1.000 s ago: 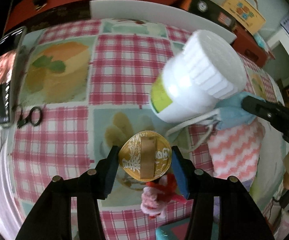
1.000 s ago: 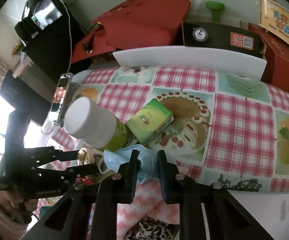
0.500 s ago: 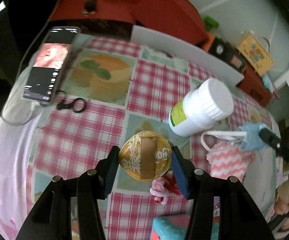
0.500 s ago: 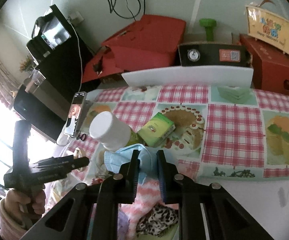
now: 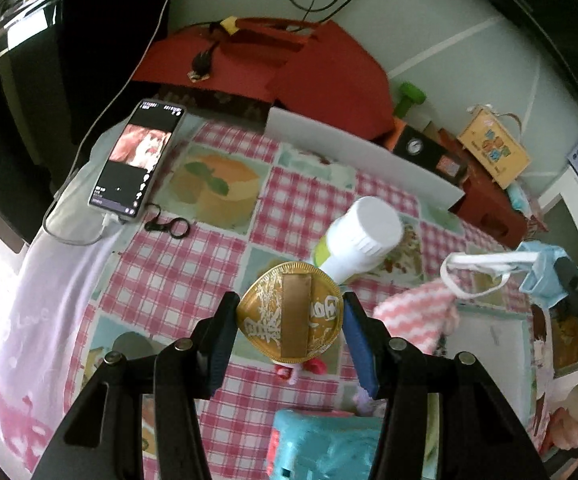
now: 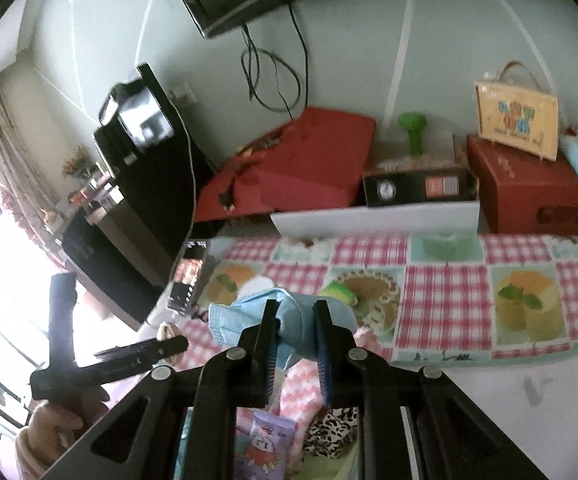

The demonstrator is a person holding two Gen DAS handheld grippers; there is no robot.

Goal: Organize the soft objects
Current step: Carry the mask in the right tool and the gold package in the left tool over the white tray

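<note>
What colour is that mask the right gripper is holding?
Light blue, with white ear loops; the face mask shows best in the right wrist view.

I've raised both grippers well above the table (image 5: 217, 256); the blue mask (image 6: 297, 320) now hangs clear of the white bottle (image 5: 359, 236).

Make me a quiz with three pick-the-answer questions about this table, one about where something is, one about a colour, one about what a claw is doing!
1. Where does the black smartphone lie?
A. at the table's edge
B. on the pink towel
C. under the bottle

2. What colour is the round foil coin?
A. silver
B. gold
C. green

3. What is the right claw doing?
A. hanging open
B. pinching the light blue face mask
C. gripping the bottle

Answers:
1 A: the black smartphone lies at the edge of the checked tablecloth.
2 B: the round foil coin in the left claw shines gold.
3 B: the right claw is shut on the light blue face mask.
</note>
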